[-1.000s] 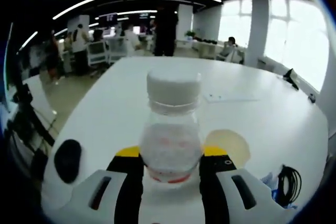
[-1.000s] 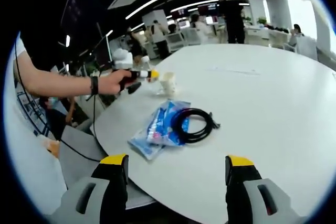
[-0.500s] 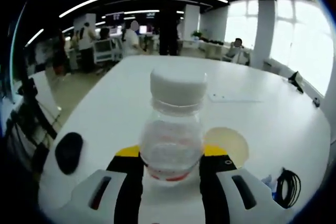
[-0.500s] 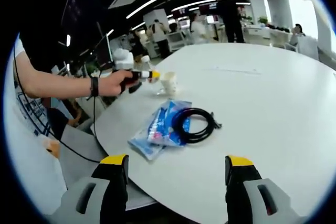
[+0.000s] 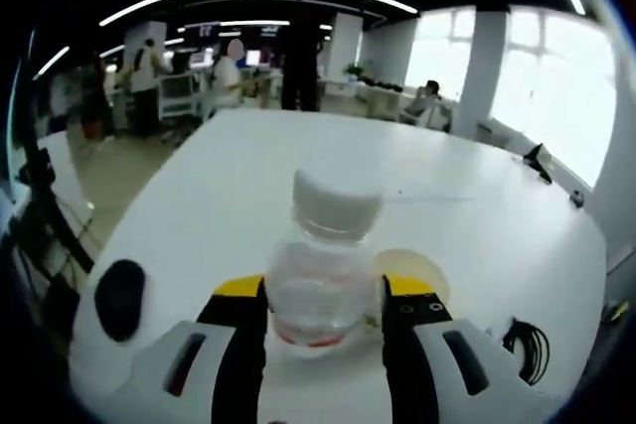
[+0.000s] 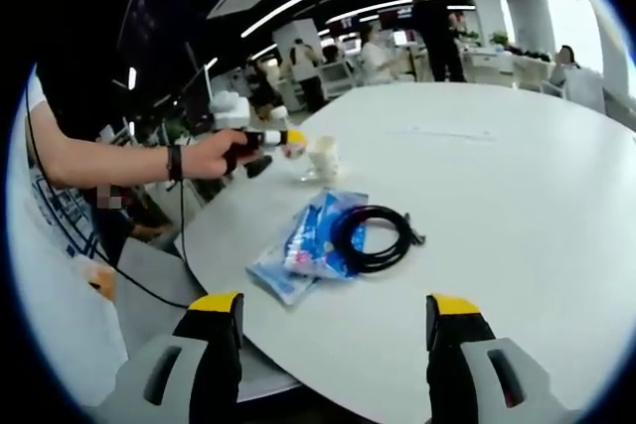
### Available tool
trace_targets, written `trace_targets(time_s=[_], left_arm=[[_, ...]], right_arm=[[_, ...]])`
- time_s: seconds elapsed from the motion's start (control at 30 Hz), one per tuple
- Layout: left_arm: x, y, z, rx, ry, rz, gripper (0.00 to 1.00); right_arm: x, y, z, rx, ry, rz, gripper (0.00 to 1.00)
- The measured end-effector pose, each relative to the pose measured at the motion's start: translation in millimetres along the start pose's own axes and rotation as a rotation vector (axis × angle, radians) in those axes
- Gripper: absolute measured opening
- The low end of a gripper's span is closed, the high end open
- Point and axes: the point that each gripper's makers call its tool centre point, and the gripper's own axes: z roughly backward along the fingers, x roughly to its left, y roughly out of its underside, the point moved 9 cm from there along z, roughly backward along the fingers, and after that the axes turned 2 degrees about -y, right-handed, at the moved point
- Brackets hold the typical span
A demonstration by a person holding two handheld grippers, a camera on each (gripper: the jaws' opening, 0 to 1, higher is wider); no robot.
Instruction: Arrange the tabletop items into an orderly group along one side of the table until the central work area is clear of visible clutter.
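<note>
- Clearly the tidying is only partly done: the left gripper (image 5: 323, 295) has its jaws clenched on a small clear plastic bottle (image 5: 320, 270) with a white cap, near the table (image 6: 517, 206) edge.
- Just behind the bottle in the left gripper view sits a pale round disc (image 5: 415, 270), perhaps a lid or coaster, and a black computer mouse (image 5: 119, 297) lies off to the left by the rim.
- Seen from the right gripper view, the black coiled cable (image 6: 370, 237) rests on a blue-and-white packet (image 6: 303, 245), both near the edge but not yet grouped with the bottle.
- Meanwhile the right gripper (image 6: 333, 345) hangs with jaws spread wide, grasping nothing.
- Left to do, I judge: set the bottle down and gather cable, packet, disc and mouse beside it.
- Writing: the bottle's red-banded label and the packet's print are too blurred to read.
</note>
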Motion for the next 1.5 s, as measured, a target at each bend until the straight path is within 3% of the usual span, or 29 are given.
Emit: trace_targets(time_s=[0.23, 0.33, 0.47, 0.67, 0.93, 1.5], left_arm=[[6.5, -6.1, 5.3, -0.023, 0.068, -0.016, 0.41], [12.5, -8.2, -1.8, -0.021, 0.095, -0.02, 0.39], [18.5, -6.5, -7.2, -0.017, 0.119, 0.047, 0.38], [9.9, -5.4, -2.1, -0.028, 0.087, 0.09, 0.38], [-3.2, -7.2, -0.5, -0.048, -0.025, 0.145, 0.38], [-3.3, -10.0, -0.2, -0.033, -0.008, 0.144, 0.39]], right_arm=[[1.8, 0.3, 0.4, -0.002, -0.002, 0.0, 0.76], [2.2, 0.3, 0.6, 0.002, -0.004, 0.004, 0.76], [1.5, -2.5, 0.9, -0.011, 0.005, 0.001, 0.76], [2.2, -5.8, -0.5, -0.025, 0.008, 0.002, 0.76], [1.5, -5.3, -0.5, -0.022, 0.009, -0.002, 0.76], [-0.8, -5.7, -0.7, -0.022, 0.005, -0.001, 0.77]])
